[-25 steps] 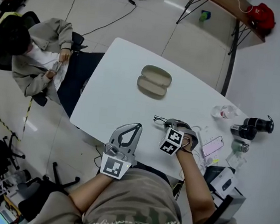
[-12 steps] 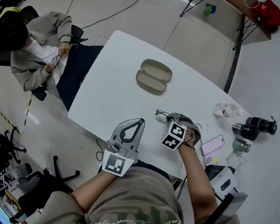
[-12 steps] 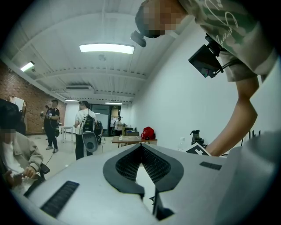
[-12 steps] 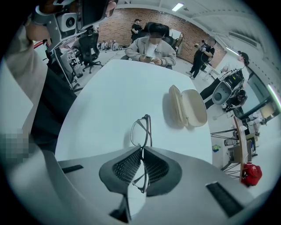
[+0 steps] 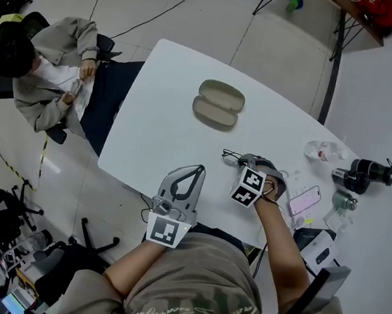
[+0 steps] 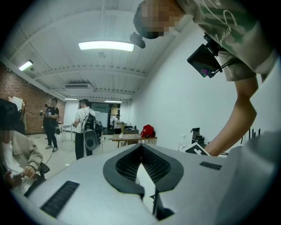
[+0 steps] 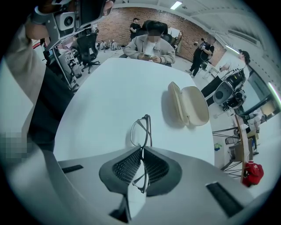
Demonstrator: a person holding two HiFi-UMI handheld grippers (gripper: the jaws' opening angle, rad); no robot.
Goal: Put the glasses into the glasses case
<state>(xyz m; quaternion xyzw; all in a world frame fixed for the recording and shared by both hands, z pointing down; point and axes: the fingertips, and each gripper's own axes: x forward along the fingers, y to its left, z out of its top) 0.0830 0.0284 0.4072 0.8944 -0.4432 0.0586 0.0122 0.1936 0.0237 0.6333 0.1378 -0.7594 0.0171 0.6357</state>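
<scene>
The beige glasses case (image 5: pixel 218 105) lies open on the white table (image 5: pixel 164 128), toward its far side; it also shows in the right gripper view (image 7: pixel 189 104). My right gripper (image 5: pixel 240 160) is low over the table's near right part, shut on the dark thin-framed glasses (image 5: pixel 230 154). In the right gripper view the glasses (image 7: pixel 141 131) stick out past the closed jaws (image 7: pixel 141 150), with the lenses toward the case. My left gripper (image 5: pixel 198 170) hovers at the table's near edge, shut with nothing in it (image 6: pixel 140 146).
A person (image 5: pixel 47 72) sits in a chair at the table's left side. A pink phone (image 5: pixel 304 199), a black lens (image 5: pixel 363 169), bottles and a box crowd the table's right end. Several people stand in the room beyond.
The head camera has shifted a little. Both grippers keep nearly the same places relative to the table, and the glasses stay in the right gripper.
</scene>
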